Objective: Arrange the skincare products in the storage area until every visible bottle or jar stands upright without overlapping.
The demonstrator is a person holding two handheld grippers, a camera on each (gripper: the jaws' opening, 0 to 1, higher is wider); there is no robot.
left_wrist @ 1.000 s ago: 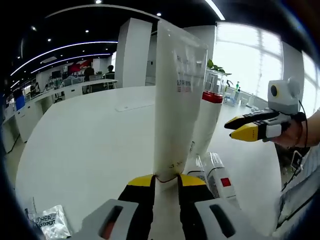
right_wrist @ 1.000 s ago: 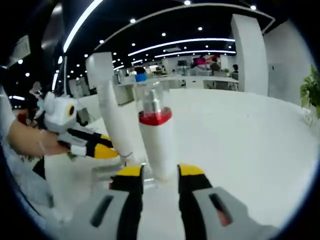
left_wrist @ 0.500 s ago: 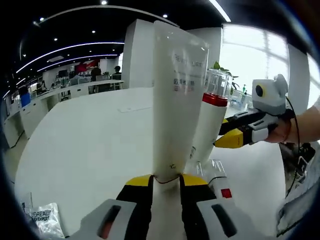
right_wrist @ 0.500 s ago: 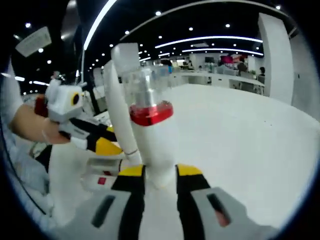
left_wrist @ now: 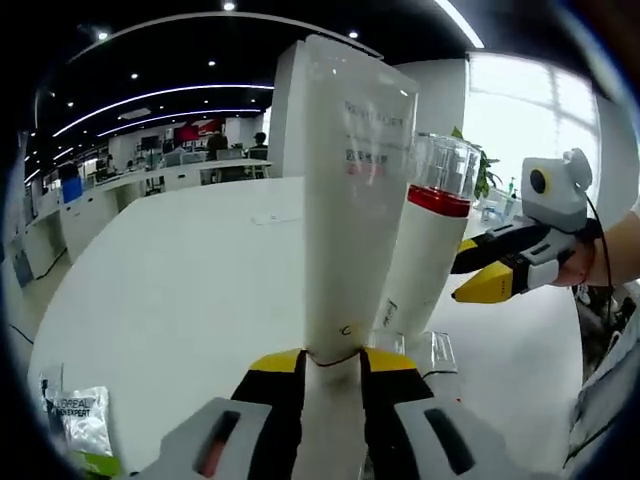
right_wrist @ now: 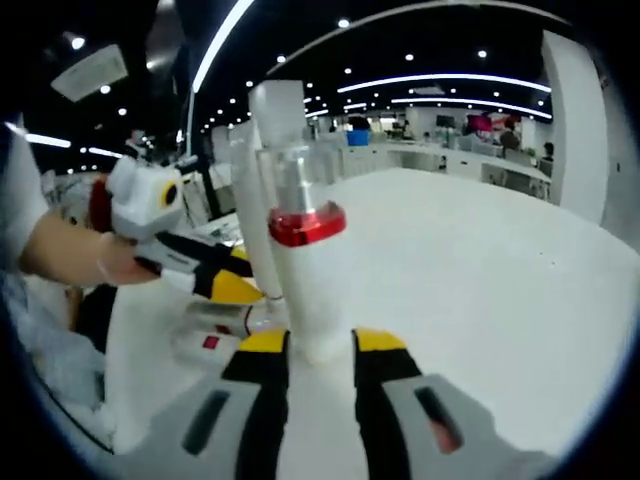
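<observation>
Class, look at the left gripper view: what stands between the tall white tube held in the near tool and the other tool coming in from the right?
A white pump bottle with a red collar and clear cap stands upright between the tube and the right tool.

A tall white tube (left_wrist: 352,210) stands upright, cap down, on the white tabletop (left_wrist: 170,280); just beside it stands a white bottle (left_wrist: 423,260) with a red collar and clear cap; a small clear bottle (right_wrist: 215,343) lies flat near their bases
</observation>
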